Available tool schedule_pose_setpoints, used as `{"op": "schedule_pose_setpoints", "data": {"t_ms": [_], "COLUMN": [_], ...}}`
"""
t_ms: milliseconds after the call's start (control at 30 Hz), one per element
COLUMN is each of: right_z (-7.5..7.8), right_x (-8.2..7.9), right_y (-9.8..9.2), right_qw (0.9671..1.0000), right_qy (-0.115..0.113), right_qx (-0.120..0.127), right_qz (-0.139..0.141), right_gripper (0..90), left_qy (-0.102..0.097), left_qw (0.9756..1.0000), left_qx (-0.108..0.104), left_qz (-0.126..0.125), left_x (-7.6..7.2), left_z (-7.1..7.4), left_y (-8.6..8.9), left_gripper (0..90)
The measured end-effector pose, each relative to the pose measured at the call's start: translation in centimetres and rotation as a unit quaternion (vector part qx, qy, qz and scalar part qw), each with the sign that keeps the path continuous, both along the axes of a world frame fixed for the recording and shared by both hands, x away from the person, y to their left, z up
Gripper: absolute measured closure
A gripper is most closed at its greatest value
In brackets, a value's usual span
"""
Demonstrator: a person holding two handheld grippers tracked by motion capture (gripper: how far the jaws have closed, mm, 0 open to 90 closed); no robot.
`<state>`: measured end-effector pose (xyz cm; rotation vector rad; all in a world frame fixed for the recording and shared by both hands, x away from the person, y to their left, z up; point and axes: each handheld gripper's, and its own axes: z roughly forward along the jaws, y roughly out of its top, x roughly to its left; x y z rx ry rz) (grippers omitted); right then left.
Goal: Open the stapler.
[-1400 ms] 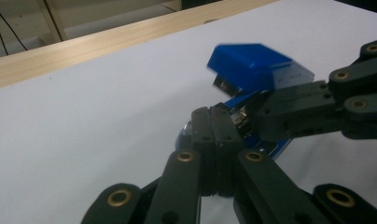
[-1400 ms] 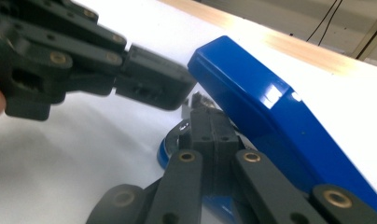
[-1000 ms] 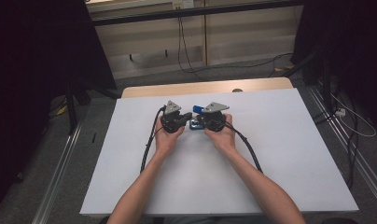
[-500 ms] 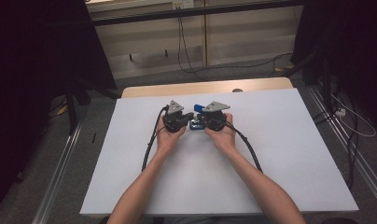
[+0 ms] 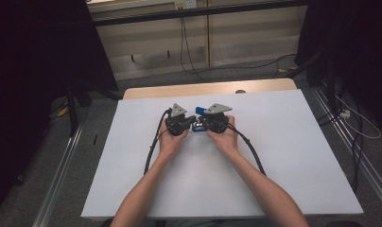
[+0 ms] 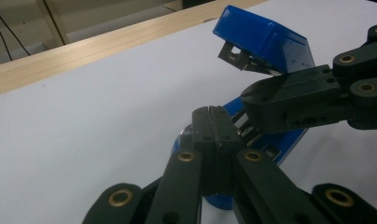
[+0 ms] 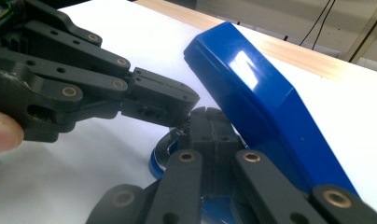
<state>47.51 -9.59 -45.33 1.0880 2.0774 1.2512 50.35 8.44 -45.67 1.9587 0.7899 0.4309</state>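
A blue stapler (image 5: 199,111) lies on the white table top (image 5: 283,156) with its lid (image 6: 266,42) swung up and its base (image 6: 275,142) flat. Both grippers meet over the base from opposite sides. My left gripper (image 6: 212,112) is shut with its tips together above the base. My right gripper (image 7: 210,114) is also shut, its tips under the raised lid (image 7: 256,88). From above, the left gripper (image 5: 190,125) and the right gripper (image 5: 204,125) point at each other, each in a hand. I see nothing pinched between either pair of jaws.
A wooden strip (image 5: 203,90) runs along the table's far edge. Black cables (image 5: 153,146) trail back from both grippers across the white top. Metal rails (image 5: 61,189) and loose floor cables (image 5: 359,127) flank the table.
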Motion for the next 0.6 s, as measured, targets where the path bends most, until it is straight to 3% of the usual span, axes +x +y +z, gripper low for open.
{"op": "schedule_pose_setpoints", "data": {"t_ms": [600], "right_z": [0.37], "right_x": [0.10], "right_y": [0.07], "right_qw": [0.9997], "right_qy": [-0.013], "right_qx": [0.013], "right_qz": [-0.014], "right_gripper": [90.0], "left_qy": [-0.004], "left_qw": [0.9999], "left_qx": [-0.010], "left_qz": [-0.011], "left_x": [0.16], "left_z": [-0.24], "left_y": [0.29], "left_gripper": [90.0]}}
